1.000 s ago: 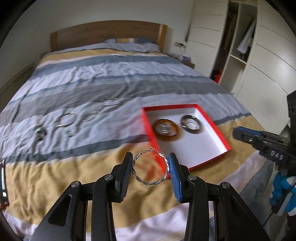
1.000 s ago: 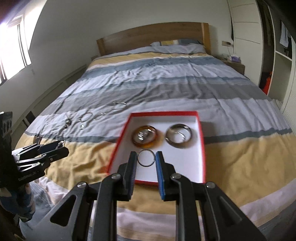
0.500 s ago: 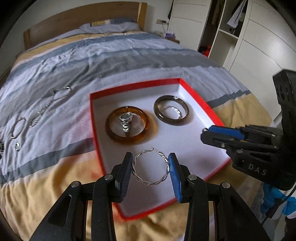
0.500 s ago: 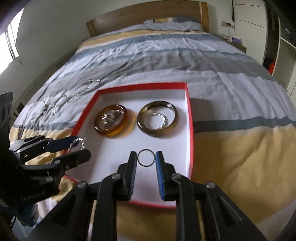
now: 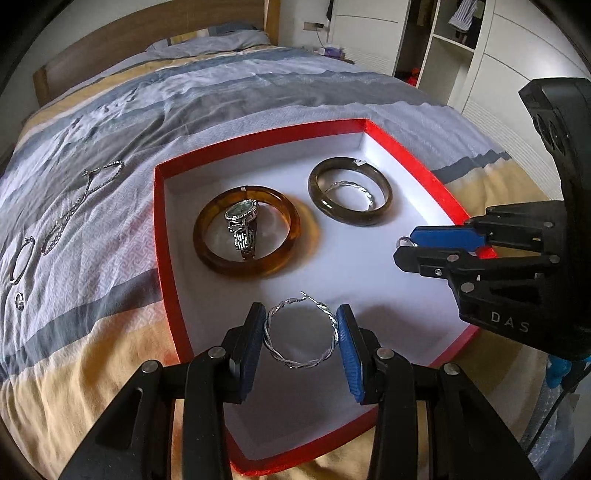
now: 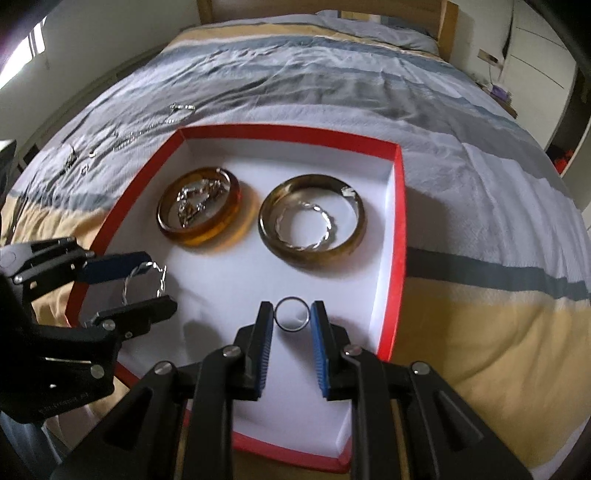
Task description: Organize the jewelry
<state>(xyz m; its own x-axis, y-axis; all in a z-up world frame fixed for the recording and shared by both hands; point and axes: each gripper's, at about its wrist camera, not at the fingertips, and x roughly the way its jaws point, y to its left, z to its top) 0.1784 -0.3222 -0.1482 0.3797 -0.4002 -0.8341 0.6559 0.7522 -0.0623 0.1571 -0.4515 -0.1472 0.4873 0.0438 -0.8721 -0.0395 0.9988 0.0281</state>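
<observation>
Striped bedspread (image 5: 110, 206) under red tray (image 5: 162, 236); left fingers (image 5: 255, 332) pinching hoop (image 5: 301, 334), right fingers (image 6: 264, 332) ring (image 6: 292, 314).

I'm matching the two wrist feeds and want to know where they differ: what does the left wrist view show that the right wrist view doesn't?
Only the left wrist view shows the watch face clearly inside the amber bangle, and the open closet shelves.

Only the right wrist view shows the plain ring as a full circle between the right gripper fingers.

Both show the red box, the dark bangle around a twisted hoop, and the left gripper pinching another twisted hoop earring.
</observation>
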